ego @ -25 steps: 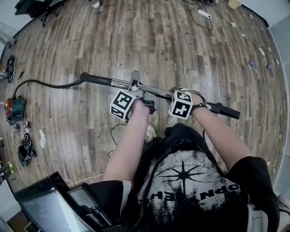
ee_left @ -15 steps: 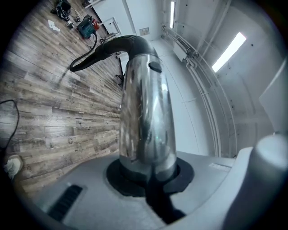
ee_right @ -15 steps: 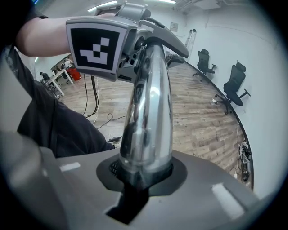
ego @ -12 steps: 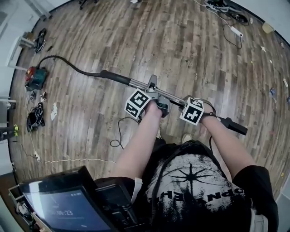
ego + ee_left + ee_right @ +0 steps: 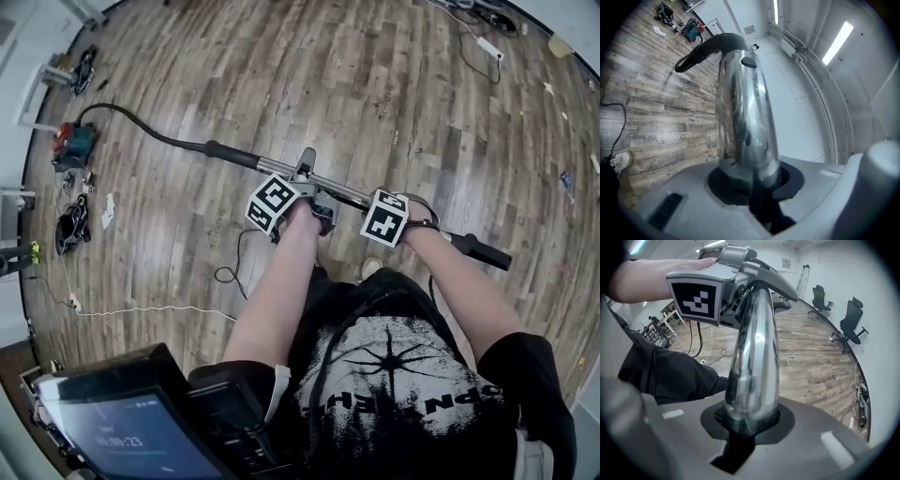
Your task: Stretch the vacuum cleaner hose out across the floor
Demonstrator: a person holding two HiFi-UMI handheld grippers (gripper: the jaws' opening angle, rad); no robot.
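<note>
Since a second ago both grippers have carried the chrome wand (image 5: pixel 349 195) away from the vacuum body (image 5: pixel 73 147), and the black hose (image 5: pixel 141 129) trails out longer behind it. Nearest, a thin black cable (image 5: pixel 230 272) loops on the floor (image 5: pixel 375 94) close to where the person stands, and could snag a foot mid-step. The right gripper (image 5: pixel 410 217) is clamped on the wand near its black handle end (image 5: pixel 483 251). The left gripper (image 5: pixel 311 195) has just been opening its jaws with the wand still between them. If that grip slackens further, the tube could pivot or drop. Farther off, the hose still bows near the vacuum body, and I judge a harder pull would drag or tip it into the clutter (image 5: pixel 70 230) alongside.
</note>
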